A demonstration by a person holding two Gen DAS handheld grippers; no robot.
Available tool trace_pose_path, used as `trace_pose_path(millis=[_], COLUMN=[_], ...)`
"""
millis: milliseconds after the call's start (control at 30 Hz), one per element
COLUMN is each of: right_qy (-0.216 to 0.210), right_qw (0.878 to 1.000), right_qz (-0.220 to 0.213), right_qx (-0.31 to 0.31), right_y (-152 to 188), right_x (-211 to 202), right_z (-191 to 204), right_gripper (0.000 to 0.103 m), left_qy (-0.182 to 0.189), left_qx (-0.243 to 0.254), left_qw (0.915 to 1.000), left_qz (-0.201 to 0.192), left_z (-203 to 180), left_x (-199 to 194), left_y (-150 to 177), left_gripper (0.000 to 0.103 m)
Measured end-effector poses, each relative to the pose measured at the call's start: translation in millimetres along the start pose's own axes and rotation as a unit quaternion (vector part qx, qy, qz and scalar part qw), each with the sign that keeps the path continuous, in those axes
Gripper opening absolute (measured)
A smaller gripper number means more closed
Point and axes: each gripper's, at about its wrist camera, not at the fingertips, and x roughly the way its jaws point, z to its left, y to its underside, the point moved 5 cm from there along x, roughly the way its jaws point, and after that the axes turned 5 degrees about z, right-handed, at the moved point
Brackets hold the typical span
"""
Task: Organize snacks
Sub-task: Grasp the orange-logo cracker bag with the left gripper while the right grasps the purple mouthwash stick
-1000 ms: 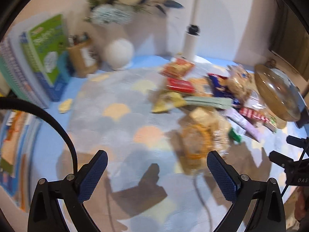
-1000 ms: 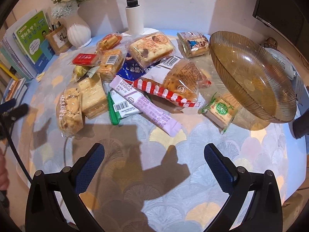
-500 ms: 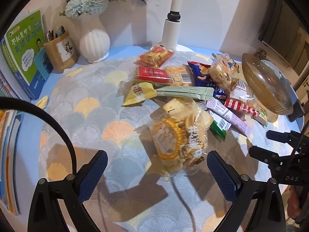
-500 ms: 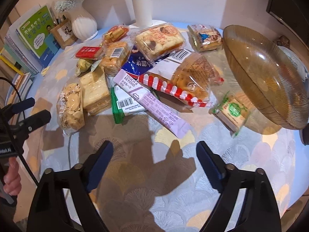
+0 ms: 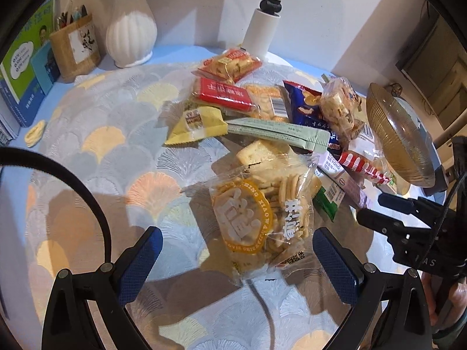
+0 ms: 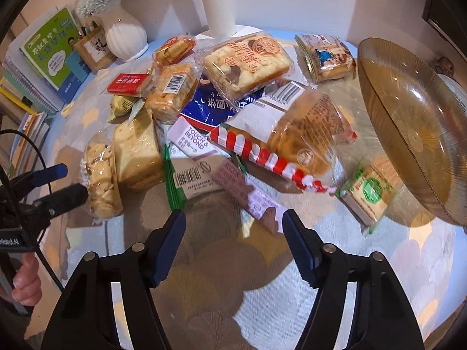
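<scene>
A pile of snack packets covers the table. In the left wrist view, my left gripper [image 5: 238, 258] is open, its fingers on either side of the near end of a clear bag of round crackers [image 5: 259, 215]. In the right wrist view, my right gripper [image 6: 233, 232] is open but narrower, just in front of the near end of a purple stick packet [image 6: 248, 192]. A ribbed amber glass bowl [image 6: 408, 122] stands at the right; it also shows in the left wrist view [image 5: 397, 140]. The cracker bag [image 6: 100, 178] lies at the pile's left.
A white vase [image 6: 125, 33], a wooden pen holder [image 6: 93, 46] and books [image 6: 49, 58] stand at the back left. A white lamp post [image 6: 219, 8] rises behind the pile. A green-labelled cake packet [image 6: 367, 189] lies beside the bowl. The tablecloth [image 6: 262, 291] has a fan pattern.
My left gripper has moved forward until its fingers flank the cracker bag. My right gripper has moved toward the purple stick packet and its fingers have narrowed.
</scene>
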Motion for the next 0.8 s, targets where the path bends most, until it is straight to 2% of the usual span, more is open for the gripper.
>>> trace_pose_path(millis=[167,300,567,600,667,733,800], right_qy=[0.001,0.005,-0.008,-0.009,-0.018,-0.025,-0.033], right_qw=[1.000,1.000,0.999,0.999,0.999,0.999,0.999], right_qz=[0.009,0.016,0.029,0.032,0.038,0.039,0.042], right_qx=[-0.007,-0.016,-0.011,-0.009,-0.002,0.002,0.005], right_y=[-8,-12,-11,-10,-4,0,6], right_x=[12,21,29,29,30,29,27], right_z=[-4,-5,-2,-2,-3,-2,-1], right_gripper=[0.066,0.065,0.041,0.037,0.031,0.027,0.023], left_qy=[0.013,0.004,0.012,0.014,0.023,0.019,0.001], left_qx=[-0.008,-0.005,-0.007,-0.007,-0.007,-0.004,0.004], left_qw=[0.9998,0.9999,0.9997,0.9997,0.9994,0.9994,0.9995], left_qz=[0.010,0.015,0.019,0.020,0.025,0.031,0.030], left_z=[-1,-2,-1,-1,-2,-3,-4], left_x=[9,16,21,22,24,26,28], left_y=[-2,-4,-4,-4,-3,-1,1], left_gripper=[0.103,0.103,0.103,0.101,0.090,0.068,0.067])
